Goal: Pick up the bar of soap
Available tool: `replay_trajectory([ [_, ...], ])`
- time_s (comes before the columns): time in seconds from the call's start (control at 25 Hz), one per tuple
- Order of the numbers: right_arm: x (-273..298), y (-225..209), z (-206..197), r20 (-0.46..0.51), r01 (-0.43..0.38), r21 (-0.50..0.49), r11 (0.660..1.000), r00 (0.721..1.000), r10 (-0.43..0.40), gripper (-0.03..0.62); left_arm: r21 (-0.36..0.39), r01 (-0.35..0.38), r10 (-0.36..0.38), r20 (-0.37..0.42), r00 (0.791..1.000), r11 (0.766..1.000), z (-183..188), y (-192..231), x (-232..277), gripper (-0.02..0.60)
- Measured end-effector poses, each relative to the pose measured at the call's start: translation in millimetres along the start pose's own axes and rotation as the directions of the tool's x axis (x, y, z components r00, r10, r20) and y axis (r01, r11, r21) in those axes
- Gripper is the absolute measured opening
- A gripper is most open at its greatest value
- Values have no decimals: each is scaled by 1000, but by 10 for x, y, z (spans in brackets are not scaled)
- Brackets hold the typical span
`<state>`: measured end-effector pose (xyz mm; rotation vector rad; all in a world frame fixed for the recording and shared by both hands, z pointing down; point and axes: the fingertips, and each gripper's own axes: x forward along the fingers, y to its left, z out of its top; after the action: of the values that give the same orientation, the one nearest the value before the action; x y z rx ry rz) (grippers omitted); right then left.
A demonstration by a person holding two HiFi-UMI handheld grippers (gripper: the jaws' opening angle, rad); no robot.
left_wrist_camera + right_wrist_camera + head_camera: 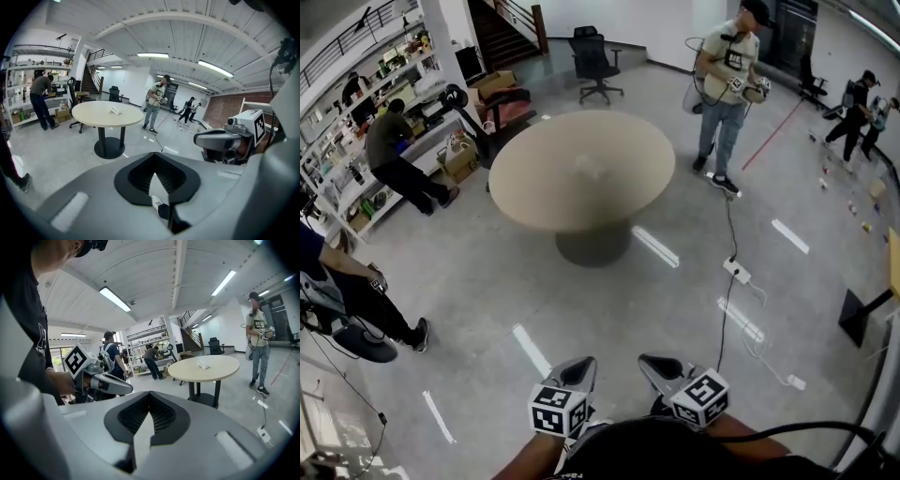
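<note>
The bar of soap (586, 172) is a small white lump lying near the middle of a round beige table (534, 178), a few steps ahead of me. It also shows on that table as the soap (115, 110) in the left gripper view and the soap (203, 364) in the right gripper view. My left gripper (578, 367) and right gripper (654, 364) are held side by side close to my body, far short of the table. Both are shut with nothing between the jaws. The left gripper (154, 157) and right gripper (149, 394) each see the other beside them.
A person (727, 75) with grippers stands beyond the table at the right. Another person (394, 150) bends at the shelves (356, 103) on the left, and a third (337, 281) is at the left edge. A power strip (736, 272) with cables lies on the floor; an office chair (592, 61) stands behind the table.
</note>
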<state>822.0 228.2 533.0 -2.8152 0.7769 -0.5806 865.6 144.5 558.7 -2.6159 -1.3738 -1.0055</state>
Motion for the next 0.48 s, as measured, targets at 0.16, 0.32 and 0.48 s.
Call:
replay_trajectory([
  [0.16,3,-602,319,7,-58,-11,998,998,58,6,-97,-8,9,8,1000,995,410,-109,474,8],
  [0.32,-91,-1279,411,0,-103,-19,994,995,103,6,-133,-31,36,36,999,991,772,-279,1077,8],
  [0.48,-217,-1867,489,-13,-119,-14,993,993,118,6,-115,-57,61,34,998,992,1036,-421,1561,8],
])
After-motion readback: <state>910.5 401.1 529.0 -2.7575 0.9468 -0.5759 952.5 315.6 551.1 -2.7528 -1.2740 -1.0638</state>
